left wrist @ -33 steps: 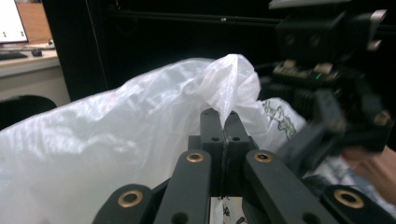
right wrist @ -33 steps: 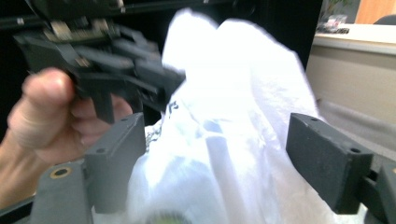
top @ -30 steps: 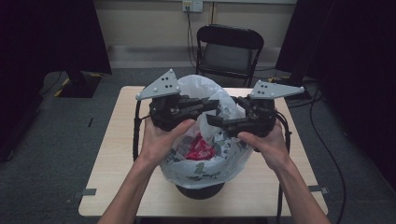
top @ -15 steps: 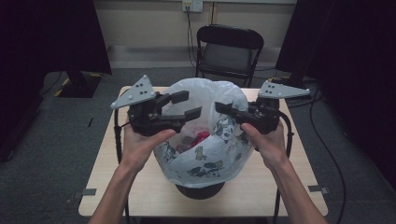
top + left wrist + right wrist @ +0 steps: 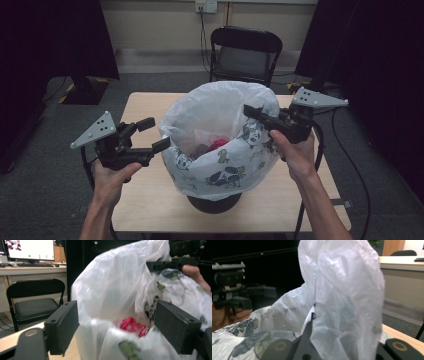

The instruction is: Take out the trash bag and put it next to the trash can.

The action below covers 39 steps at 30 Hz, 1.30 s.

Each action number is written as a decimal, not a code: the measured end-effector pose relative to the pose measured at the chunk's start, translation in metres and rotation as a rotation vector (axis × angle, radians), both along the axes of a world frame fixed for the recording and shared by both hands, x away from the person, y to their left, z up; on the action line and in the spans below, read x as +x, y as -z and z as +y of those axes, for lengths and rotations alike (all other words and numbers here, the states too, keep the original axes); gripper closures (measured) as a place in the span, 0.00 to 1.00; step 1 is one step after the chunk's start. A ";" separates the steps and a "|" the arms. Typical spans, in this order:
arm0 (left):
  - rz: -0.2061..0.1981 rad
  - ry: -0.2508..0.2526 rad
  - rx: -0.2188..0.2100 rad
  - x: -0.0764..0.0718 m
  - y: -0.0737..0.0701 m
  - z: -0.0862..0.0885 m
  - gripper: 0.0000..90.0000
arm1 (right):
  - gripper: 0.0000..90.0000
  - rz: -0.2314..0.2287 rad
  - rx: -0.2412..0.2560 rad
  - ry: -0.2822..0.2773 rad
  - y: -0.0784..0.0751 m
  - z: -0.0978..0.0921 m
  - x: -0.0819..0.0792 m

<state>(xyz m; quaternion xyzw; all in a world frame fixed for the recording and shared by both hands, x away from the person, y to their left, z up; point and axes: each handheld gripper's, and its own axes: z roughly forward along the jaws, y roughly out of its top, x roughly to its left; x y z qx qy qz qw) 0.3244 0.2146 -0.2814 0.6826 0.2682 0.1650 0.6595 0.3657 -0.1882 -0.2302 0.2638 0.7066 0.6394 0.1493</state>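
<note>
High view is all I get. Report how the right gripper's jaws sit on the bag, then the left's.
Observer: In the right gripper view, the right gripper looks closed on the bag. A tall fold of film stands up from its jaws.
Operator: Now the left one.
Observer: The left gripper view shows the left gripper wide open, with one jaw on either side of the bag's near rim, not pinching it.
Operator: Say what lies past that rim.
Observer: In line between those jaws, a crumpled red item sits low inside the bag.
</note>
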 end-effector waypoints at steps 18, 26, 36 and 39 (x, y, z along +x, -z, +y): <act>0.036 -0.010 0.048 0.014 0.009 -0.011 0.96 | 0.99 -0.004 0.008 -0.015 0.005 -0.002 -0.004; -0.032 0.054 0.040 0.010 -0.024 -0.035 0.98 | 0.99 -0.018 0.001 -0.076 -0.002 0.019 -0.005; -0.082 0.125 -0.033 0.015 -0.057 -0.067 0.98 | 0.72 -0.018 0.003 -0.222 -0.006 0.061 -0.010; -0.077 0.143 -0.054 0.018 -0.062 -0.072 0.99 | 0.57 -0.006 0.019 -0.218 -0.005 0.067 -0.010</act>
